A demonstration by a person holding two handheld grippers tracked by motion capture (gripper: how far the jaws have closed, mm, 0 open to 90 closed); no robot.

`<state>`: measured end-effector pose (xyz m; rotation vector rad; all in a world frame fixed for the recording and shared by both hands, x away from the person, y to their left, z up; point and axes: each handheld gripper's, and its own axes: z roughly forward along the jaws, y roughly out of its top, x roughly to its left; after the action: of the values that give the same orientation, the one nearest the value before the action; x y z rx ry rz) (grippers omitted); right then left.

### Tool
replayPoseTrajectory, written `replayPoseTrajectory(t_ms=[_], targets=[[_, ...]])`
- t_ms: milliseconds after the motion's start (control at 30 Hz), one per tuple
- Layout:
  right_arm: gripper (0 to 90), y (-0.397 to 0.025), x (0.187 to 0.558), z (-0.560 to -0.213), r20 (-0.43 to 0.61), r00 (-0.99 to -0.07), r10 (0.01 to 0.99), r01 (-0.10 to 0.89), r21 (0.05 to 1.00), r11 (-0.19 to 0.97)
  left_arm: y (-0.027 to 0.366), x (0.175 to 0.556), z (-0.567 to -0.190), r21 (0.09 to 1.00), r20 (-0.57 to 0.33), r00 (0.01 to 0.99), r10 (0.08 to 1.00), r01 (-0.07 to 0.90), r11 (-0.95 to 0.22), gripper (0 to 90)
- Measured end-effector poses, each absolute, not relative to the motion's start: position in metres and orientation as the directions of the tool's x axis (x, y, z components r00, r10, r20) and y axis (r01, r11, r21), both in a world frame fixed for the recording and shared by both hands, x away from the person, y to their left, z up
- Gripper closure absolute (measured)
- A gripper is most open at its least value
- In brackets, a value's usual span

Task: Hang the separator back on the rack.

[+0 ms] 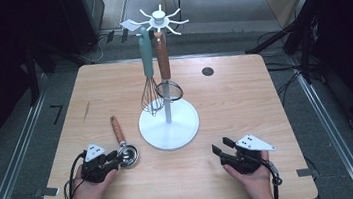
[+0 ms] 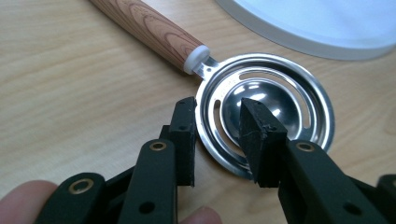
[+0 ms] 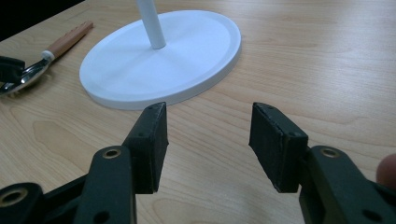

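At lower left, your left gripper (image 1: 115, 160) had its jaws spread astride the rim of the separator (image 1: 124, 148), not clamped. The stand (image 1: 169, 123) stood centre. At lower right, your right gripper (image 1: 221, 147) gaped, holding nothing.

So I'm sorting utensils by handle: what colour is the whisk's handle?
The whisk's handle is pale teal green, best seen in the high view.

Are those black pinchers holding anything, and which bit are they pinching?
The left gripper straddles the metal rim of the egg separator, one jaw outside, one inside the bowl, but whether it pinches cannot be told. The right gripper is open, holding nothing.
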<state>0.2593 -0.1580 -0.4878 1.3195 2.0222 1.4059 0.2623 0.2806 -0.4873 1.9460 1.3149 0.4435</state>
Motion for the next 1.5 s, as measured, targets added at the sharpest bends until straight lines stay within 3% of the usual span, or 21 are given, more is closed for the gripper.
replayPoseTrajectory(t_ms=[233,367,467,600,833,1233,1500], targets=[[48.4,-0.16,0.259,-0.486,0.215,-0.503,0.837,0.491,0.868,0.072,0.273,0.251,-0.487,0.726,-0.125,0.459,0.88,0.646,-0.235,62.7],[48.4,-0.159,0.259,-0.486,0.213,-0.507,0.835,0.486,0.871,0.072,0.271,0.253,-0.488,0.73,-0.157,0.474,0.866,0.646,-0.221,50.6],[48.4,-0.16,0.258,-0.486,0.219,-0.506,0.834,0.488,0.871,0.067,0.273,0.257,-0.49,0.74,-0.166,0.474,0.865,0.639,-0.208,46.5],[55.0,-0.161,0.258,-0.486,0.229,-0.508,0.83,0.495,0.867,0.064,0.272,0.258,-0.49,0.74,-0.169,0.484,0.859,0.637,-0.213,48.8],[54.5,-0.157,0.257,-0.485,0.226,-0.523,0.822,0.489,0.869,0.073,0.268,0.256,-0.489,0.728,-0.202,0.514,0.833,0.648,-0.223,58.0],[54.0,-0.152,0.253,-0.484,0.225,-0.536,0.814,0.485,0.871,0.079,0.247,0.245,-0.49,0.72,-0.236,0.542,0.807,0.655,-0.23,61.1],[53.7,-0.144,0.247,-0.48,0.196,-0.551,0.811,0.471,0.875,0.109,0.23,0.237,-0.491,0.722,-0.204,0.57,0.796,0.636,-0.271,61.5]])
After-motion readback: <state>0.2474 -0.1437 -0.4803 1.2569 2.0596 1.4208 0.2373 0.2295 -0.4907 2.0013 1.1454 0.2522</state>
